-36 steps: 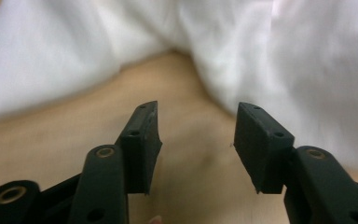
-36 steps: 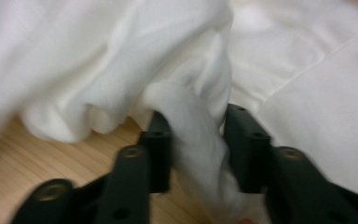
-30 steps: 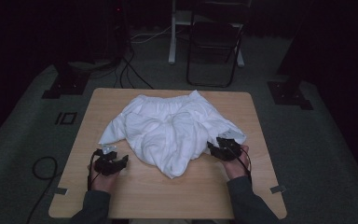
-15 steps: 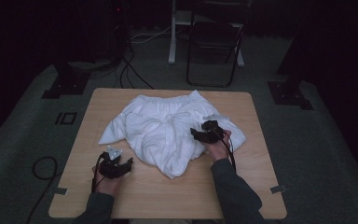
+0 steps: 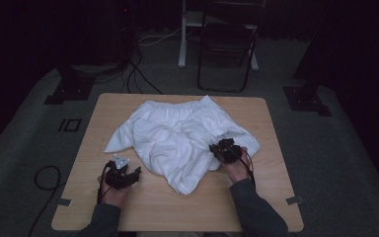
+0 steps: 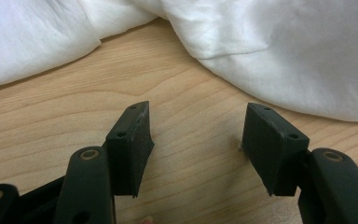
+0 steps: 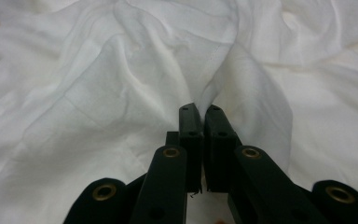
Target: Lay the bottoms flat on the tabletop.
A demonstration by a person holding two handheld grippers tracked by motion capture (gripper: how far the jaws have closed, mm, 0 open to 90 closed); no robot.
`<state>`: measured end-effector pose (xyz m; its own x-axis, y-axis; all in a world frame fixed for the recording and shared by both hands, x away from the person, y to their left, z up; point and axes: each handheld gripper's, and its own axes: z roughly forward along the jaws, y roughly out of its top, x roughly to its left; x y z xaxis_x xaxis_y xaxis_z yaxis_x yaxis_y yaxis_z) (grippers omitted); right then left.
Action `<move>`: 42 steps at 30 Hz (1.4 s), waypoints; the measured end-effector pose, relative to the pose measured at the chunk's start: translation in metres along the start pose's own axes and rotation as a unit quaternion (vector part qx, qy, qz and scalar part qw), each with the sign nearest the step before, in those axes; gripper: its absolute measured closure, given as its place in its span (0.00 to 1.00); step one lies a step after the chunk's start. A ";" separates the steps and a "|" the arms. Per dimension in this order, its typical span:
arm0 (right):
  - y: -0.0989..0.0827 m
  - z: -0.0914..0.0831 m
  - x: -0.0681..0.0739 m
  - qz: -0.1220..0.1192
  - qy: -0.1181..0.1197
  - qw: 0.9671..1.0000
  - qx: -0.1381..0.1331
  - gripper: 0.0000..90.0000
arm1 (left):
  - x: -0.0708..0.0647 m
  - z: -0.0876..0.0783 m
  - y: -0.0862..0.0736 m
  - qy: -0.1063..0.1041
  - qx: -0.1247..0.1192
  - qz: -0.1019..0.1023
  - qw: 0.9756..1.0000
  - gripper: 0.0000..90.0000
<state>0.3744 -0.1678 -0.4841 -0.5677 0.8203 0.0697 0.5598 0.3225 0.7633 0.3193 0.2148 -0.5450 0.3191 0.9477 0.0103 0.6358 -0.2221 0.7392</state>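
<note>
1. Crumpled white cotton cloth (image 5: 180, 140) lies heaped on the middle of the pale wooden bench (image 5: 276, 197), its far edge near the far side and a point hanging toward the near side.
2. Right hand-held gripper (image 5: 223, 149) sits on the cloth's right near part; its jaws have just been closing and now stand clenched, with a raised fold of cloth pinched at their tips in the right gripper view (image 7: 200, 114).
3. Left hand-held gripper (image 5: 121, 175) rests on bare wood left of the cloth, released, its jaws apart with nothing between them (image 6: 196, 140); the cloth's edge lies just beyond.
4. Risk: the pinch looks thin, so a pull could slip the fold free.
5. Risk: with one side held alone, lifting may drag the whole heap across the bench and tangle it further.
6. Risk: the left jaws may scrape wood and miss the low hem.
</note>
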 end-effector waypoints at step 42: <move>0.048 0.062 -0.047 0.052 -0.063 0.996 0.024 0.44 | -0.001 0.003 0.002 -0.001 0.001 0.000 1.000 0.45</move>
<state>0.4649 -0.1616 -0.4903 -0.4257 0.9027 0.0630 0.6423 0.2523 0.7237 0.3223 0.2124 -0.5450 0.3216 0.9468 0.0089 0.6365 -0.2231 0.7383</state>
